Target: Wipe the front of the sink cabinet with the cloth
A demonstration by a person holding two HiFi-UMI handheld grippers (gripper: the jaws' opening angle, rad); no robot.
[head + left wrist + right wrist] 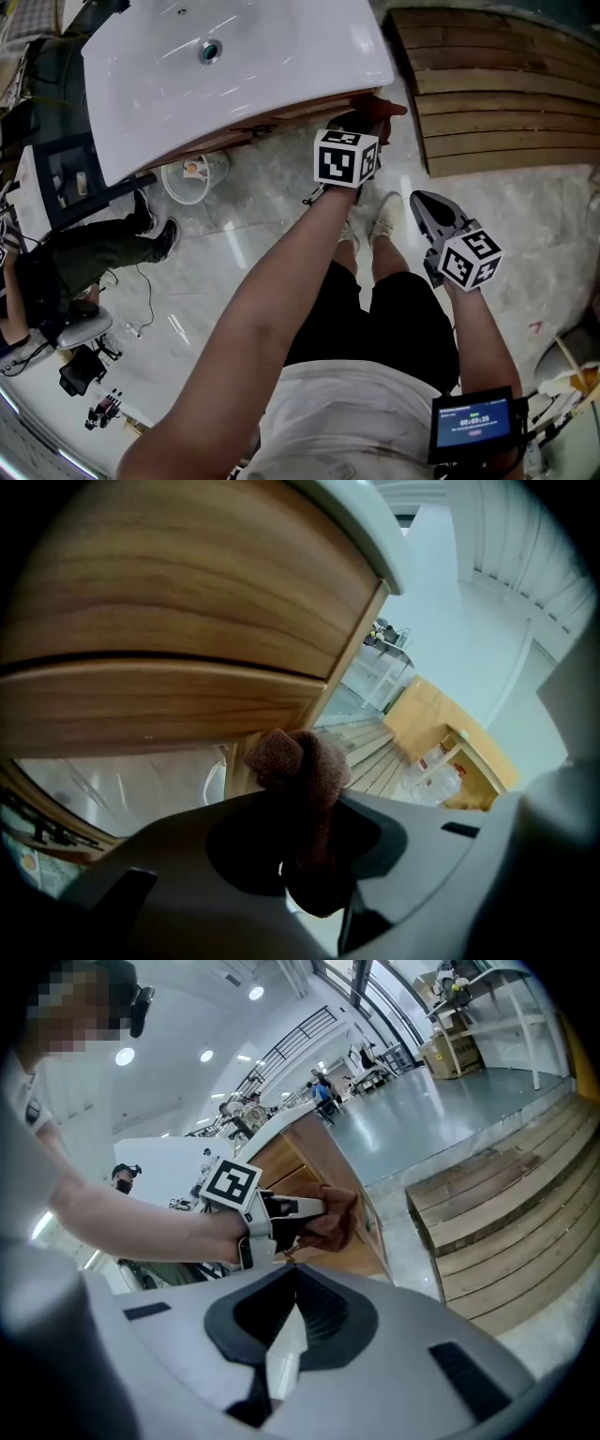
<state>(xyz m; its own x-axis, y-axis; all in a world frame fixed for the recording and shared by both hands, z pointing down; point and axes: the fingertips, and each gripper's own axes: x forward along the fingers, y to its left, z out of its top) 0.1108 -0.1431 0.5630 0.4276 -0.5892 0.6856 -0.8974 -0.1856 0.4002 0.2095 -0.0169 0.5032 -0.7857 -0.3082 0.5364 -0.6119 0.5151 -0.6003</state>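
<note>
The wipe looks to be in hand at the cabinet's right end. The left gripper (368, 112) has its jaws clamped on the reddish-brown cloth (302, 766), a bunched wad of knit texture that pokes out past the fingertips. It sits at the wooden cabinet front (169, 621) near the right corner, under the overhanging white sink basin (309, 47); whether it actually presses on the wood I cannot tell. The right gripper (286, 1335) hangs idle off to the side above the pale marble-look floor (244, 244), jaws closed together on nothing. The cabinet front is smooth, warm-toned wood with long horizontal grain, divided by a dark seam between two drawer fronts. The basin is glossy and rounded, with a small round drain (208, 51). The next move, as I judge it, calls for flattening the soft wad against the panel and sweeping left along the grain, since most of the front lies that way.
</note>
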